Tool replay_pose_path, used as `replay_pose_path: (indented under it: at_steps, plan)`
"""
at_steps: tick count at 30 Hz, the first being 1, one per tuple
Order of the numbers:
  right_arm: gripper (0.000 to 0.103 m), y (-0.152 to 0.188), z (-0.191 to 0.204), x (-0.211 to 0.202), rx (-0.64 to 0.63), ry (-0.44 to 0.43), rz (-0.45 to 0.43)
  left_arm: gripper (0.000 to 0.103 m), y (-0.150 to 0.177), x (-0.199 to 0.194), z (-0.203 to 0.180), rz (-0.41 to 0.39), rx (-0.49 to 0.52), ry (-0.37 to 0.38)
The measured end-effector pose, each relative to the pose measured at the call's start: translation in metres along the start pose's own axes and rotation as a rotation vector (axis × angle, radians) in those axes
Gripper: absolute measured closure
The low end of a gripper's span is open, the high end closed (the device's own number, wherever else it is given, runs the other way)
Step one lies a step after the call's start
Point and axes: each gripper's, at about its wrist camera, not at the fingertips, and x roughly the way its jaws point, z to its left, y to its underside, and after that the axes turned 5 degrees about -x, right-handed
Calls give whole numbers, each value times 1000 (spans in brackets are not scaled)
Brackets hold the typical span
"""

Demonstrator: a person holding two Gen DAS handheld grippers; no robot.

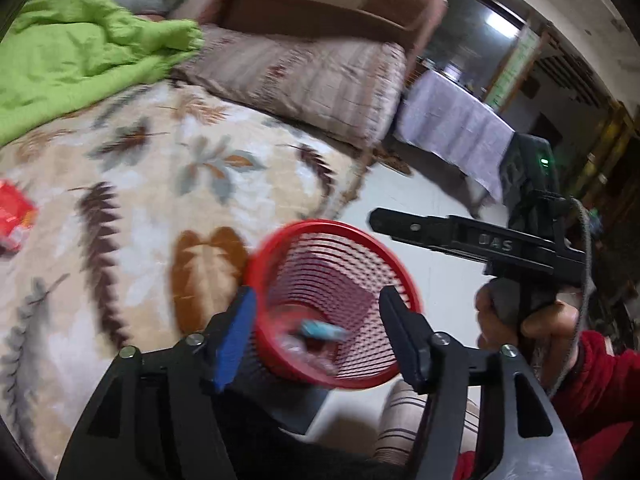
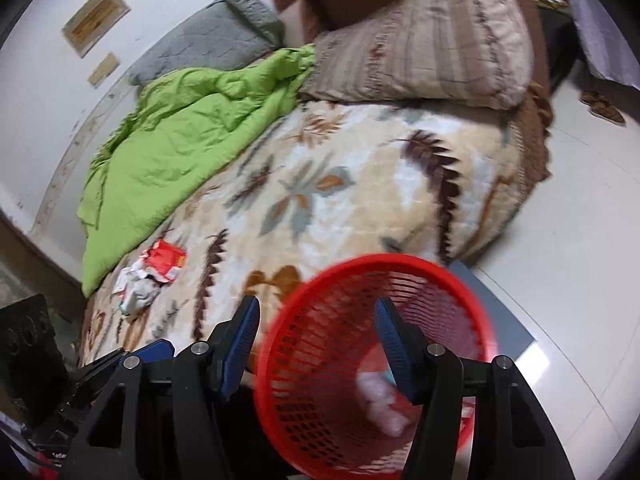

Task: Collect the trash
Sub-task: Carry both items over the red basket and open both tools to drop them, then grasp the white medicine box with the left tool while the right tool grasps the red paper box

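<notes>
A red mesh basket [image 1: 304, 232] stands beside the bed, just below both grippers. My left gripper [image 1: 318, 336] hangs open over its mouth, nothing between the fingers. A blue scrap [image 1: 322, 328] and pale, blurred trash lie inside. My right gripper [image 2: 318, 338] is also open above the basket [image 2: 360, 268], over blurred pink-white trash [image 2: 384, 400]. On the leaf-patterned blanket [image 2: 360, 184] lie a red wrapper [image 2: 166, 258] and crumpled white paper [image 2: 136, 290]; the red wrapper [image 1: 14, 216] also shows at the far left of the left wrist view. A hand in a red sleeve holds the right gripper [image 1: 384, 220].
A green quilt [image 2: 180, 136] and a striped pillow [image 2: 432, 52] lie at the head of the bed. White tile floor [image 2: 580, 208] runs along the bed's right side, with a grey mat [image 2: 504, 312] under the basket. A cloth-covered table [image 1: 452, 124] stands beyond.
</notes>
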Motion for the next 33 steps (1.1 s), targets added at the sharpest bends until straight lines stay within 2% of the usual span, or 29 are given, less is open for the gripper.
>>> replay_pose_path:
  at_steps: [3, 9, 15, 22, 27, 29, 33]
  plan:
    - [38, -2, 27, 15, -49, -52, 20, 37, 1, -19, 23, -42, -42, -80]
    - [38, 1, 87, 48, -158, -141, 68, 37, 6, -61, 76, -121, -152, -186]
    - [38, -4, 148, 82, -265, -202, 101, 35, 8, -109, 125, -216, -245, -281]
    - [38, -9, 201, 114, -345, -256, 146, 30, 2, -170, 200, -318, -365, -457]
    - [35, -16, 226, 135, -402, -263, 163, 27, -14, -197, 275, -341, -481, -606]
    - [30, -19, 237, 147, -439, -254, 171, 25, -19, -201, 300, -335, -509, -646]
    - [30, -25, 250, 174, -466, -243, 197, 19, -29, -199, 343, -300, -522, -753]
